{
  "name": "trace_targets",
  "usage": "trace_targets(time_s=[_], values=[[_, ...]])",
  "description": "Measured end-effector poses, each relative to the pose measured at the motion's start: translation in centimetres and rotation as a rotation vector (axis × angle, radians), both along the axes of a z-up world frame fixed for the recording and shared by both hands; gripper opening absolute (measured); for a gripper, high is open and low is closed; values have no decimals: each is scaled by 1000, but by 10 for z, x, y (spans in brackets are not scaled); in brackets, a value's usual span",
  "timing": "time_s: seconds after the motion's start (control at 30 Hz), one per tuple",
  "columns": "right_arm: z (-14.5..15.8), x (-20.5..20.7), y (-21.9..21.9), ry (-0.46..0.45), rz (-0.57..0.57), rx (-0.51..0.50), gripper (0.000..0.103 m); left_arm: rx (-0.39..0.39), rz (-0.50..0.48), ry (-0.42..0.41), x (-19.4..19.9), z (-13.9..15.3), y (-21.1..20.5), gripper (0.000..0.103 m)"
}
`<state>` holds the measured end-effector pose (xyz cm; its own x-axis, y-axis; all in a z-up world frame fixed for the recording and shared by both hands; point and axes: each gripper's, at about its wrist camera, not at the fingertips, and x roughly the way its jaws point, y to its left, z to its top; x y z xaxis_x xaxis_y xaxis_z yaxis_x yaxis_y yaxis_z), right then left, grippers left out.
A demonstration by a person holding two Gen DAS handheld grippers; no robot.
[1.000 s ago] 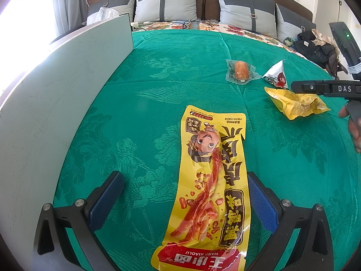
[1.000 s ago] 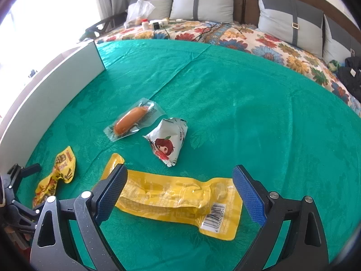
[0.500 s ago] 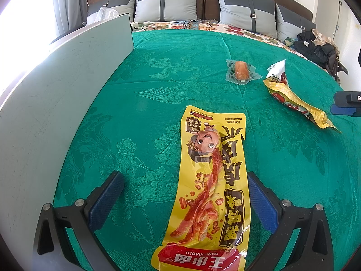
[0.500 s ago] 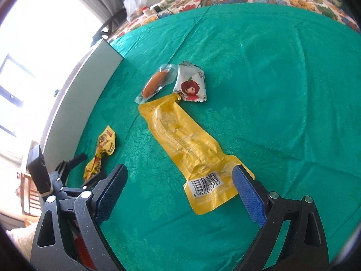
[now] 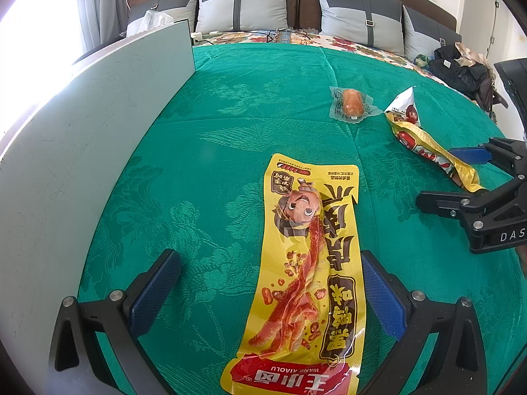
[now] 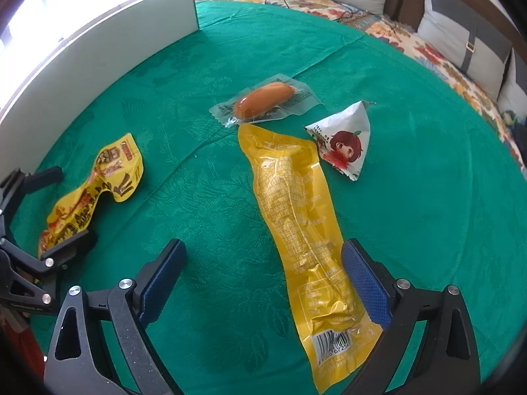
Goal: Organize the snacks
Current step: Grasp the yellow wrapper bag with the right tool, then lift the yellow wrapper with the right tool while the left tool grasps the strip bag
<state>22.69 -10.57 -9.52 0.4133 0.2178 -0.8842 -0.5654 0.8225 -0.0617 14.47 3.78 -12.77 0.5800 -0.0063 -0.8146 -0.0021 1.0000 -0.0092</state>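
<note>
Several snacks lie on a green cloth. A long yellow cartoon packet (image 5: 309, 276) lies flat between the fingers of my open left gripper (image 5: 270, 293); it also shows in the right wrist view (image 6: 95, 191). A second long yellow packet (image 6: 303, 217), back side up with a barcode, lies between the fingers of my open right gripper (image 6: 263, 283), its near end by the right finger (image 6: 365, 283); it also shows in the left wrist view (image 5: 431, 151). A clear-wrapped sausage (image 6: 263, 98) (image 5: 350, 105) and a white triangular pouch (image 6: 346, 144) (image 5: 403, 107) lie just beyond it.
A white board (image 5: 82, 138) stands upright along the left edge of the green cloth (image 5: 250, 105). Pillows (image 5: 359, 16) and a floral sheet lie behind. Dark bags (image 5: 461, 69) sit at the far right. The left gripper shows at the right wrist view's left edge (image 6: 36, 230).
My right gripper has swung and come lower over the plain yellow packet, which now lies lengthwise between its fingers. The left gripper and its packet have not moved.
</note>
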Motion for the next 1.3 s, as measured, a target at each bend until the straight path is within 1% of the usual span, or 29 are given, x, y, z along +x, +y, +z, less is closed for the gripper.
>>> trace_targets(time_s=[0.03, 0.1, 0.17, 0.2, 0.23, 0.33, 0.43, 0.53, 0.63, 0.73, 0.87, 1.0, 1.07, 1.1, 1.2, 1.23, 1.27, 1.3], values=[[1, 0, -2, 6, -17, 5, 94, 0, 0, 0, 0, 0, 0, 103], [4, -2, -4, 0, -53, -9, 84, 0, 0, 0, 0, 0, 0, 103], [11, -1, -11, -9, -100, -18, 34, 0, 0, 0, 0, 0, 0, 103], [12, 0, -14, 27, -119, 12, 34, 0, 0, 0, 0, 0, 0, 103], [13, -2, -18, 43, -128, 34, 33, 0, 0, 0, 0, 0, 0, 103], [13, -14, -24, 61, -138, 42, 33, 0, 0, 0, 0, 0, 0, 103], [18, -34, -33, 128, -155, 139, 32, 0, -1, 0, 0, 0, 0, 103], [21, -58, -39, 142, -170, 171, 31, 0, -1, 0, 0, 0, 0, 103], [21, -71, -52, 165, -210, 234, 31, 0, -1, 0, 0, 0, 0, 103], [23, -75, -61, 188, -247, 296, 30, -1, -1, 0, 0, 0, 0, 103], [26, -74, -83, 257, -318, 451, 28, 3, -9, 5, -1, 1, -1, 103], [27, -71, -110, 295, -383, 567, 25, 2, -65, 58, -2, 4, -3, 103], [23, -68, -126, 310, -428, 602, 24, 1, -95, 89, -3, 6, -4, 101], [23, -66, -131, 306, -444, 601, 24, 2, -107, 97, -4, 7, -4, 97], [26, -59, -132, 283, -449, 516, 27, 0, -138, 115, -4, 10, -7, 94], [26, -56, -128, 291, -440, 493, 35, 1, -140, 119, -3, 10, -8, 94], [25, -53, -123, 300, -427, 470, 45, 2, -136, 120, -1, 10, -8, 94], [24, -49, -117, 298, -417, 434, 48, 2, -130, 122, 0, 10, -9, 94]])
